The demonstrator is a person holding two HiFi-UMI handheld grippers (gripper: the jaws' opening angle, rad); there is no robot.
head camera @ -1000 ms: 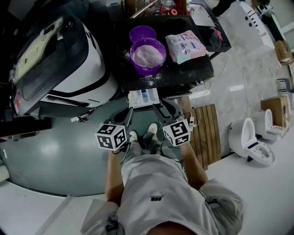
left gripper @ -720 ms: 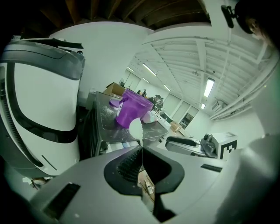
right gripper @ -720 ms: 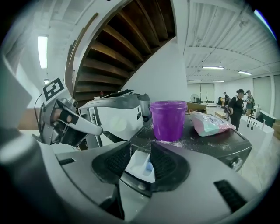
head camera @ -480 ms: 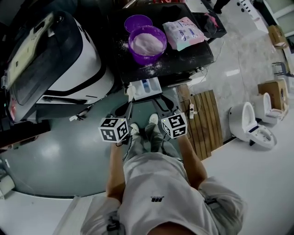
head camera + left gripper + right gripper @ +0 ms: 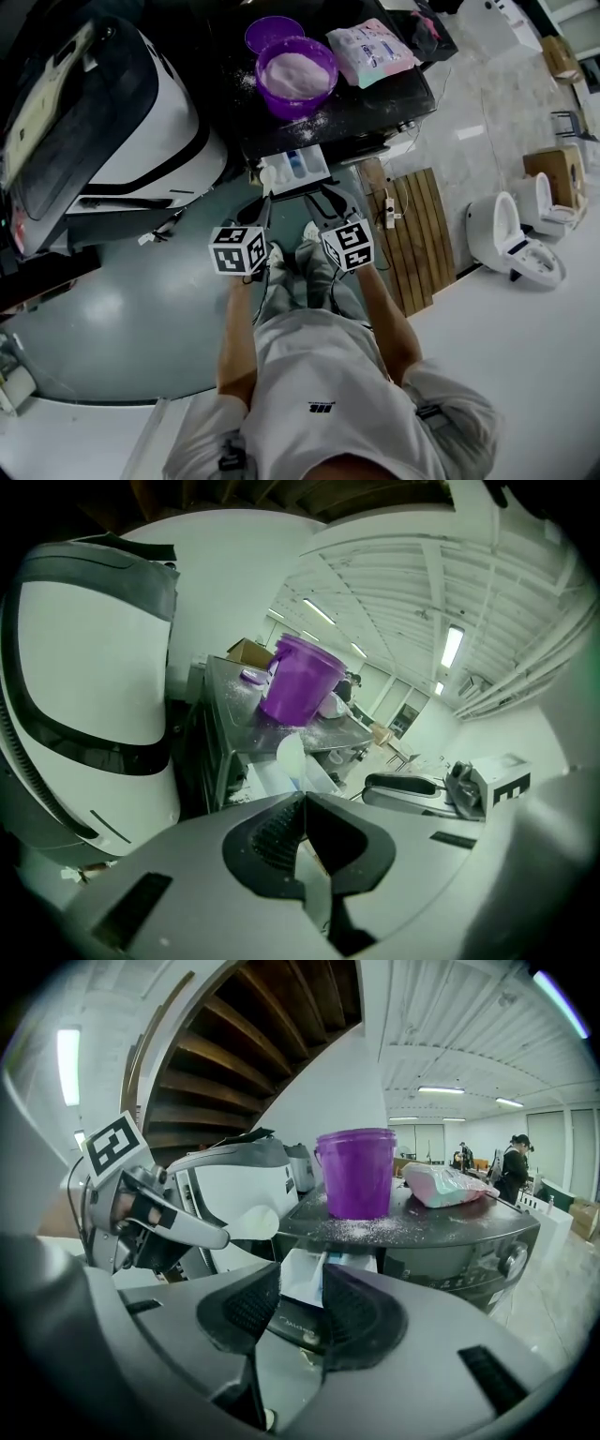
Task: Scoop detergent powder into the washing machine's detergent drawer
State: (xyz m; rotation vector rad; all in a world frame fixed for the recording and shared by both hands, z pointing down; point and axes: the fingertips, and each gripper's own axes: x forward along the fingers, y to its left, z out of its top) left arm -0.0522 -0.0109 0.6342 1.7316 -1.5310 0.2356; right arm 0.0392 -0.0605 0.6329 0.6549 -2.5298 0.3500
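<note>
Grips a white scoop (image 5: 251, 1223) in the left gripper (image 5: 302, 803), jaws closed on its handle, bowl held ahead near the drawer; holds the right gripper (image 5: 300, 1297) just beside, jaws apart with nothing between. Faces the detergent drawer (image 5: 295, 169), pulled out from the washing machine (image 5: 375, 105). Shows, farther back on the machine's dark top, a purple bucket (image 5: 356, 1174) of detergent powder (image 5: 296, 68) amid spilled grains (image 5: 375, 1230), a bag (image 5: 373, 52) beside it.

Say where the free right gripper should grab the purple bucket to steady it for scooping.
Pinch the rim of the bucket at its near-right edge, coming down from above, one jaw inside, one outside. It stands upright and open, and its round body looks too wide to span. That probably leaves the spoon in the left gripper a free path.
</note>
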